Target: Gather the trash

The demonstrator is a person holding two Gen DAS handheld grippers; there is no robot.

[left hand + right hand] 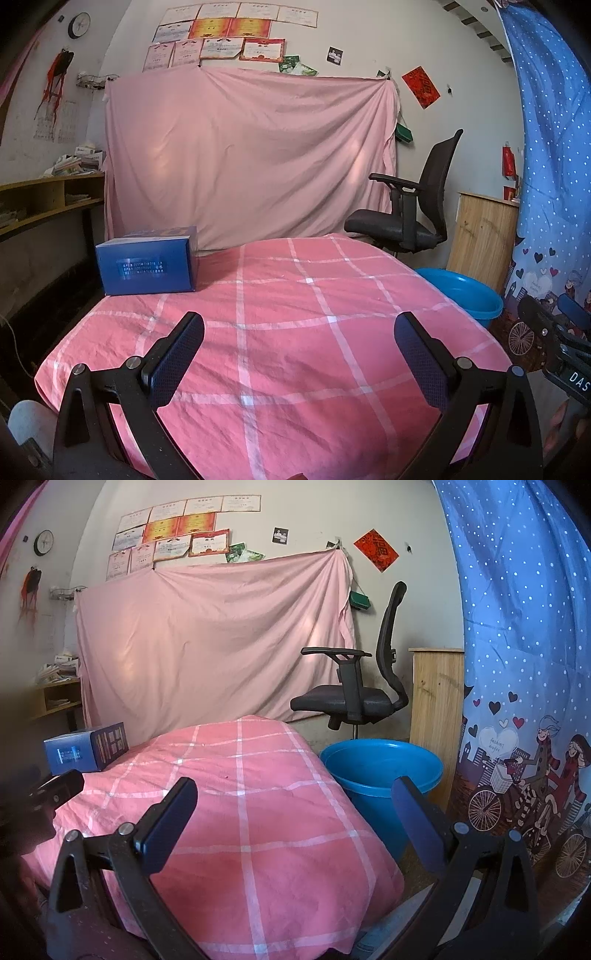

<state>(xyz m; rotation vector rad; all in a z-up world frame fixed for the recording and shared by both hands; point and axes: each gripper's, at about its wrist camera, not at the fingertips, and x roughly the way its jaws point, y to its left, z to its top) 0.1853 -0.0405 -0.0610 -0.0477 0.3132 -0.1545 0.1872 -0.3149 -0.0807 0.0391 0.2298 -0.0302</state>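
A blue cardboard box lies on the far left of a table under a pink checked cloth; the right wrist view shows the box at the table's left too. A blue plastic basin stands on the floor right of the table, and its rim shows in the left wrist view. My left gripper hovers open over the near middle of the cloth, holding nothing. My right gripper is open and empty above the table's near right corner, close to the basin.
A black office chair and a wooden cabinet stand behind the basin. A blue dotted curtain hangs on the right. A pink sheet covers the back wall; wooden shelves with papers are on the left.
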